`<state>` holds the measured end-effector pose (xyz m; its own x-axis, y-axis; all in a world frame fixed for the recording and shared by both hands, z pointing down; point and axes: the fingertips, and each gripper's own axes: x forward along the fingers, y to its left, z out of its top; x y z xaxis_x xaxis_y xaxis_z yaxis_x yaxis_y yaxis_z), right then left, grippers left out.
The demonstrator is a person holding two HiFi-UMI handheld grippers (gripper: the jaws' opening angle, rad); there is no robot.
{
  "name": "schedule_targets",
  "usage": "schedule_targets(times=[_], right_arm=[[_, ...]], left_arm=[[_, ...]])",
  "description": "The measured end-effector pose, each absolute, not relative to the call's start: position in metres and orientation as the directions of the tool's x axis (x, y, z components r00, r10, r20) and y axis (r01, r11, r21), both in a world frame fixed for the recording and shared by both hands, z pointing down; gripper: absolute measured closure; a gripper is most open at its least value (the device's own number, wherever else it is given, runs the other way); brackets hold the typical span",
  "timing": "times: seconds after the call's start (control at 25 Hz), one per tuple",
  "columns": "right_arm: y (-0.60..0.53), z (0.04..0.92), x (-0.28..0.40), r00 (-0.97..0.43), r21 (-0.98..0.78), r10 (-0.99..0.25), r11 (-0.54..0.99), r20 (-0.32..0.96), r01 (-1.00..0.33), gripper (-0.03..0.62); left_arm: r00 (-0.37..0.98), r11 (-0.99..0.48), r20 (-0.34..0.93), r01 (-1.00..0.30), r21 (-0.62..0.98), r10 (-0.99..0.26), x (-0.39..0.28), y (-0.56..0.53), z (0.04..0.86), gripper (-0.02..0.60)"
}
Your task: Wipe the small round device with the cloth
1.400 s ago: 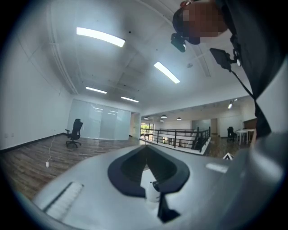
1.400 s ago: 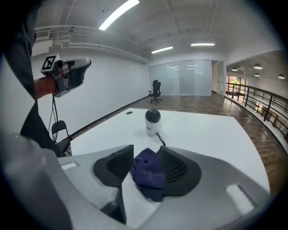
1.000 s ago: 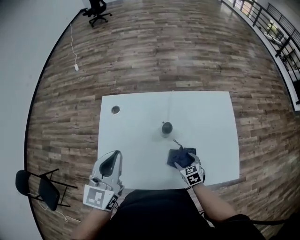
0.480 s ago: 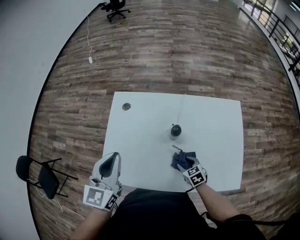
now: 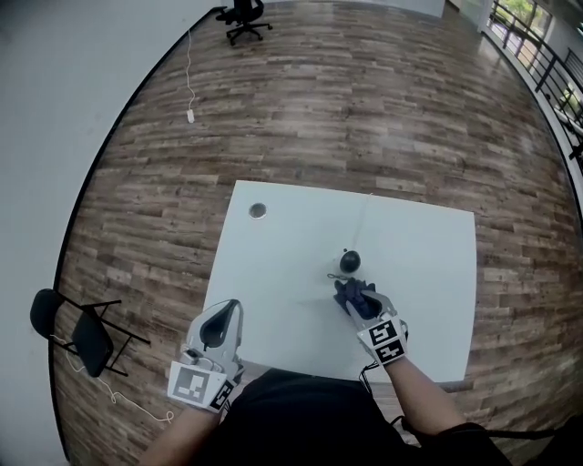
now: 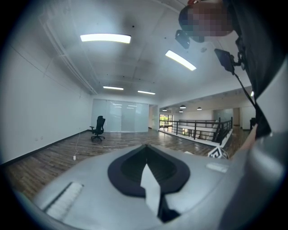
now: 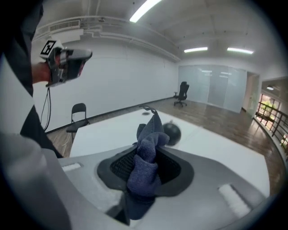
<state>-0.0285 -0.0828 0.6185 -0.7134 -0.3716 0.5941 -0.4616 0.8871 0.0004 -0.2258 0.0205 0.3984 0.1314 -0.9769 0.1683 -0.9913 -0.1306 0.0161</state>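
The small round device [image 5: 351,261] is a dark ball on the white table [image 5: 282,264], also ahead in the right gripper view [image 7: 172,133]. My right gripper [image 5: 363,305] holds the dark blue cloth [image 5: 347,290] just on the near side of the device. Its jaws have just been closing, and the cloth [image 7: 146,166] is bunched and pinched between them, its top sticking up past the tips of the right gripper [image 7: 150,134]. My left gripper [image 5: 228,311] hovers at the table's near-left edge, jaws together with nothing in them [image 6: 145,148].
A round grommet hole [image 5: 258,210] sits near the table's far-left corner. A thin cable [image 5: 363,223] runs from the device to the far edge. A folding chair [image 5: 73,337] stands on the wooden floor to the left, an office chair [image 5: 244,14] far off.
My right gripper has closed on the cloth, lifted it off the table and carried it closer to the device. The left gripper has stayed about where it was.
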Motion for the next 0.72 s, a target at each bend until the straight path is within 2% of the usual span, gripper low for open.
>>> schedule_targets(times=[0.12,0.28,0.56,0.72], right_arm=[[-0.136,0.574,-0.039,-0.731,0.051,-0.472,0.855,0.493,-0.517,0.485],[-0.190,0.568,-0.045,-0.715,0.051,-0.510,0.829,0.479,-0.557,0.485],[-0.197,0.595,-0.063,-0.720,0.029,-0.448,0.858,0.530,-0.512,0.485],[-0.177,0.596,-0.076,-0.726,0.162,-0.413,0.905,0.550,-0.392,0.484]], left_arm=[[0.105,-0.105,0.172,-0.994,0.011,-0.979,-0.230,0.028,0.397,0.574],[0.057,-0.059,0.183,-0.998,-0.003,-0.981,-0.235,0.040,0.396,0.574],[-0.031,0.029,0.208,-0.999,-0.014,-0.978,-0.253,0.066,0.394,0.574],[-0.050,0.048,0.219,-0.999,-0.014,-0.974,-0.255,0.075,0.398,0.574]])
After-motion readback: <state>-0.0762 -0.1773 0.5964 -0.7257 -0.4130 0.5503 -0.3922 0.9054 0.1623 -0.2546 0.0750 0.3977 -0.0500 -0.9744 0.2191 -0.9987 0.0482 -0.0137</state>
